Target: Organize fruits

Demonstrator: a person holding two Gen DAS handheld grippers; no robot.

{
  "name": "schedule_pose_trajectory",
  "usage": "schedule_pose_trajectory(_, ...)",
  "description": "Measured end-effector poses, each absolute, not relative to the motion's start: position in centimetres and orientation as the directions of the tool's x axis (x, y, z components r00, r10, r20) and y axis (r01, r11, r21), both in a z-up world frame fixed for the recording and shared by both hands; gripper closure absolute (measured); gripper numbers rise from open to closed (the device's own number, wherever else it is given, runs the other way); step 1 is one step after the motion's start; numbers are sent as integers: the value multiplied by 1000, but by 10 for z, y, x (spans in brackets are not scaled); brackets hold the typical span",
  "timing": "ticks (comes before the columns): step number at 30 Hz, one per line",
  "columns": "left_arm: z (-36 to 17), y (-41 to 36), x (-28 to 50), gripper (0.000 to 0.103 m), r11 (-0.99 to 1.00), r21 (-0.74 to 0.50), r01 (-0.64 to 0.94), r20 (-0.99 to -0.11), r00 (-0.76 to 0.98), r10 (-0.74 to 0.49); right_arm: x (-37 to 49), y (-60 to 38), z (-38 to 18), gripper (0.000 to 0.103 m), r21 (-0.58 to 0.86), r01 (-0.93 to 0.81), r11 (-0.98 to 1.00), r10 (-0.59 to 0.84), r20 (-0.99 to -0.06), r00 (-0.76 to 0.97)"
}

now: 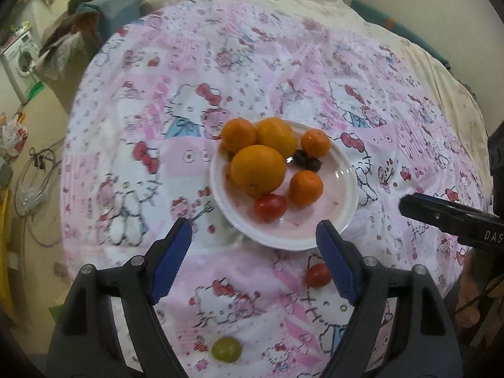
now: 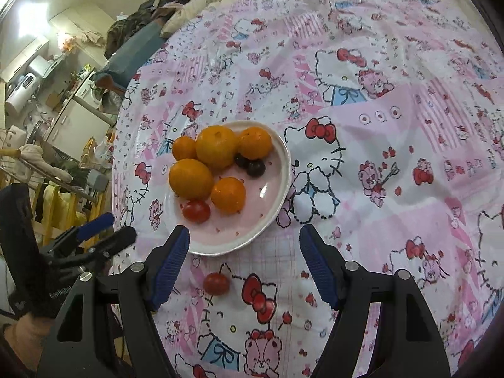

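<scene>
Red tomato [image 1: 317, 275] lies off the plate [image 1: 343, 189] between the open left claw [image 1: 253, 249].

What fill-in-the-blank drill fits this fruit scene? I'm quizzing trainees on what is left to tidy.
1. The plate holds ____ orange citrus fruits.
2. The green grape lies on the ____, off the plate.
3. One cherry tomato sits on the plate; the other cherry tomato lies ____ it.
4. The left gripper and the right gripper are both ____.

Missing words: five; bedsheet; outside; open
</scene>
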State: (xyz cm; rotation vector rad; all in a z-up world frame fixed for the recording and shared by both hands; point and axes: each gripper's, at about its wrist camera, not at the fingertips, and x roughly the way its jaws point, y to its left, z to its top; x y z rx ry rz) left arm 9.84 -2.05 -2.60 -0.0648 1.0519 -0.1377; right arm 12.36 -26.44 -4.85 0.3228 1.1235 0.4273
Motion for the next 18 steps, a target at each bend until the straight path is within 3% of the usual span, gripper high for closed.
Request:
schedule_pose_trajectory(15,-26,43,70,25,967,-219,-129,-862,489,-130,106,-232,-76,28,443,-211,871,487,-833,261)
schedule_pose_trajectory(18,-30,50,69,25,963,-226,-145,-867,481,-131,104,-210,-91,35,430,-259,865,484,-852,202)
